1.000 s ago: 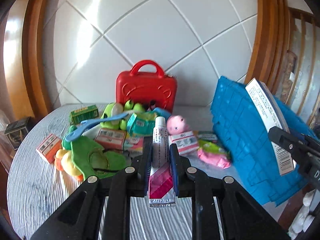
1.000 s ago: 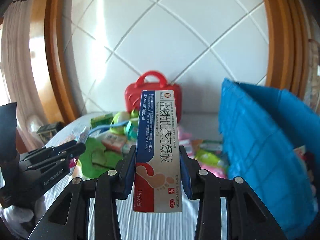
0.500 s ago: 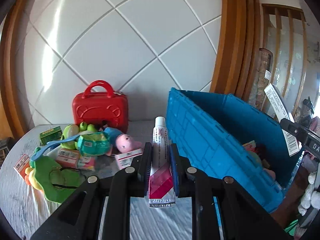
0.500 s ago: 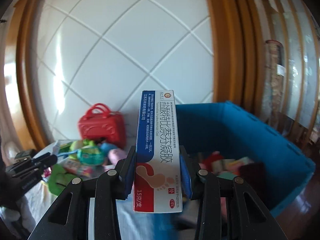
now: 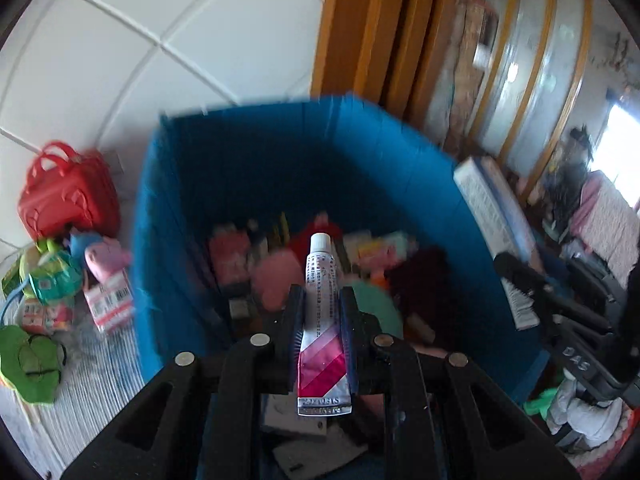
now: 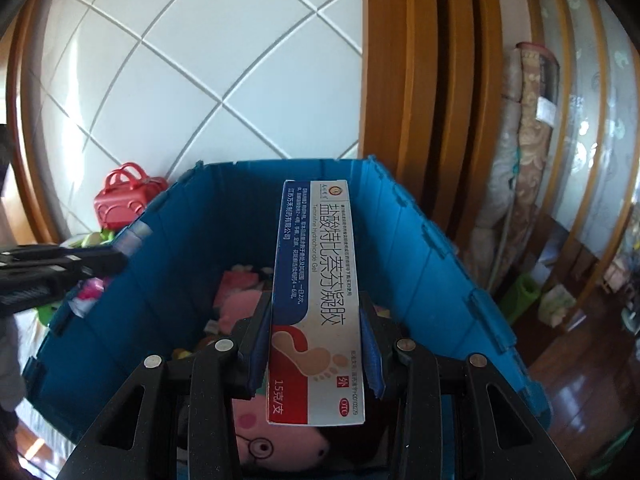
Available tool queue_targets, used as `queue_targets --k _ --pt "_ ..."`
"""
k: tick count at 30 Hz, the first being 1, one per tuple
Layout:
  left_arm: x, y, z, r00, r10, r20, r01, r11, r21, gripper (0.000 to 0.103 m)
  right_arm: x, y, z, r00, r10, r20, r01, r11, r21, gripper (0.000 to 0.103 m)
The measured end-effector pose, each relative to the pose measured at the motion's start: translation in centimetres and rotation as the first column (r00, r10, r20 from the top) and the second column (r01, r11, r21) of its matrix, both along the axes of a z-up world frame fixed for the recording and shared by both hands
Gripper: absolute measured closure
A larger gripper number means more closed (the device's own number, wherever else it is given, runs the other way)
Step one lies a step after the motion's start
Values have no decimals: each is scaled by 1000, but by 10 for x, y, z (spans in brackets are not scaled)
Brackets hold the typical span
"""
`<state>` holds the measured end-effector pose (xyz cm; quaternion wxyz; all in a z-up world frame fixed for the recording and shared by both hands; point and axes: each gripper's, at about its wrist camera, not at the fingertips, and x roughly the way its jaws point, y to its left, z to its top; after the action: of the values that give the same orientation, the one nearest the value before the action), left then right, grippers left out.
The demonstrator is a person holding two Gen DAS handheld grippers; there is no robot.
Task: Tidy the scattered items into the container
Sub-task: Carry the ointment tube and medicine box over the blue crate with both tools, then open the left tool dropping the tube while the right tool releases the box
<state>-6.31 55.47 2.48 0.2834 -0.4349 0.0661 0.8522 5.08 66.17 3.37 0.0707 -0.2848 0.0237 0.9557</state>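
A: Biggest first?
B: I see the blue crate (image 6: 436,280) filling mid-frame, toys inside. Red case (image 5: 66,196) at left, outside it.
A: Grippers?
B: My right gripper (image 6: 316,344) clamps a medicine box (image 6: 316,300), frame centre, over the crate. My left gripper (image 5: 322,332) pinches a small tube (image 5: 322,320), cap up, above the toys.

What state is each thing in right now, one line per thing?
Left tongs: shut on the ointment tube, over the bin.
Right tongs: shut on the medicine box, over the bin.
Blue bin: open, partly filled.
Red case: closed, upright on the table.
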Motion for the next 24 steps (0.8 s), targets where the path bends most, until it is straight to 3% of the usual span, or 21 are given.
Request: queue_targets --k 5,14,24 --pt "1 22 -25 991 -8 131 24 993 -119 86 3 10 -19 996 70 58 -67 997 -45 64" --pt "14 20 -25 993 27 113 -11 990 -138 80 0 20 -38 989 98 108 -91 994 -63 64" --pt "38 4 -7 999 26 37 -23 996 -87 79 -7 31 -41 989 96 109 -89 993 -72 60"
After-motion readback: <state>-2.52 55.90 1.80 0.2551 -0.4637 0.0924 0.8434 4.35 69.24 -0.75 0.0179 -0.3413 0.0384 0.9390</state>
